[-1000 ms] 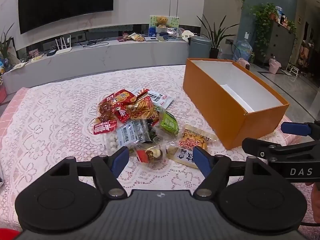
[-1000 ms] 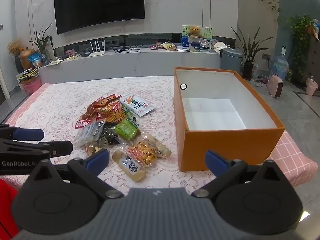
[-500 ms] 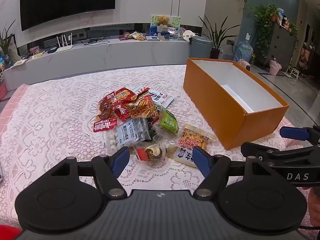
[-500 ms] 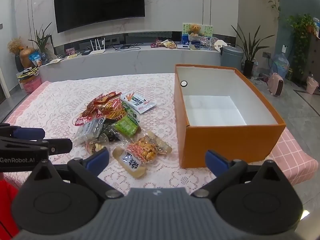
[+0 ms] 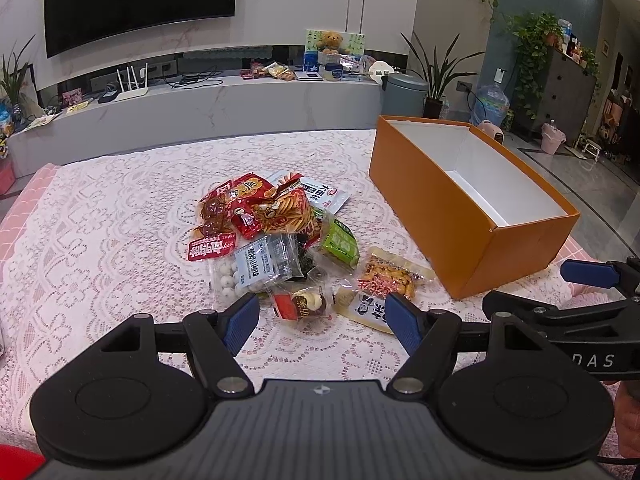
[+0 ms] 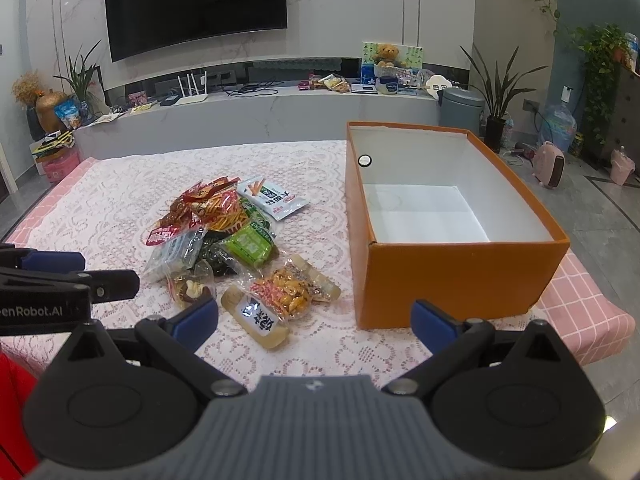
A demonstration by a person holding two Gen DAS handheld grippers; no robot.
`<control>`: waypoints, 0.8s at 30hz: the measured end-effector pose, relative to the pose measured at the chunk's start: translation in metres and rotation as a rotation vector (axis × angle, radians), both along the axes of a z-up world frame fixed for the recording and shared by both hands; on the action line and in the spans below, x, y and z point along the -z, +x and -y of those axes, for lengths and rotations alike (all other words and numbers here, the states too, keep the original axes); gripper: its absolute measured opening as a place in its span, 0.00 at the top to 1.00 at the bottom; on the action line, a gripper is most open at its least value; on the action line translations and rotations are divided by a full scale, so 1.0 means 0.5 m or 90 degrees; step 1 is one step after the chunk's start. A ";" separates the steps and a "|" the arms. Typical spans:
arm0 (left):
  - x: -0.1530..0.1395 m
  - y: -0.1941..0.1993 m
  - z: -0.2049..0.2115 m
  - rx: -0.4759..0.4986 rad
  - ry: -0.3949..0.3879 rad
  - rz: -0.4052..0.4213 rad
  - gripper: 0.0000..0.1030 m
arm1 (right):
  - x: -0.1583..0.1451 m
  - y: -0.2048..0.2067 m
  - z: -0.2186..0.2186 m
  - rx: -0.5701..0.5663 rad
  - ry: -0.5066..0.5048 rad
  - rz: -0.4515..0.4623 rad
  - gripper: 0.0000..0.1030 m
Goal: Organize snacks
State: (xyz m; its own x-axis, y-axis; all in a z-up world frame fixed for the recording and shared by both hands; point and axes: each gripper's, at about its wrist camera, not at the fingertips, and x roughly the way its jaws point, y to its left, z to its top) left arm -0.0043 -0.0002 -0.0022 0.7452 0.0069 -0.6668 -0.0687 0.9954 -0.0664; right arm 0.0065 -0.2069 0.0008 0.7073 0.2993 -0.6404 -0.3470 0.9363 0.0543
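A heap of snack packets (image 5: 276, 236) (image 6: 232, 240) lies on the lace-covered table (image 5: 100, 240). To its right stands an open orange box (image 5: 460, 216) (image 6: 452, 264) with a white, bare inside. My left gripper (image 5: 322, 318) hovers open just short of the heap's near edge, above a small clear packet with a brown sweet (image 5: 302, 302); nothing is between its fingers. My right gripper (image 6: 316, 320) is open too, low in front of the box's near left corner, next to a pale packet (image 6: 256, 316) and an orange-crumb packet (image 6: 286, 294). Each gripper shows at the edge of the other's view.
A pink checked cloth (image 6: 588, 308) shows under the lace at the table's right edge. Beyond the table runs a long grey TV bench (image 6: 260, 112) with clutter, a grey bin (image 6: 460, 108), potted plants and a water bottle (image 6: 558, 124).
Both views have shifted only slightly; the snack heap and box sit a little lower in the left wrist view. Both grippers stay open and nothing was picked up.
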 end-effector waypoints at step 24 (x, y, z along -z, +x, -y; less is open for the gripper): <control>0.006 -0.006 -0.012 -0.006 -0.013 0.000 0.18 | 0.005 0.001 -0.017 -0.011 -0.020 -0.007 0.03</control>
State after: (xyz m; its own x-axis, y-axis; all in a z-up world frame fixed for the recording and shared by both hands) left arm -0.0072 0.0057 -0.0050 0.7450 0.0002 -0.6671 -0.0783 0.9931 -0.0872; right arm 0.0070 -0.1984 -0.0015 0.6950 0.2902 -0.6578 -0.3621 0.9317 0.0284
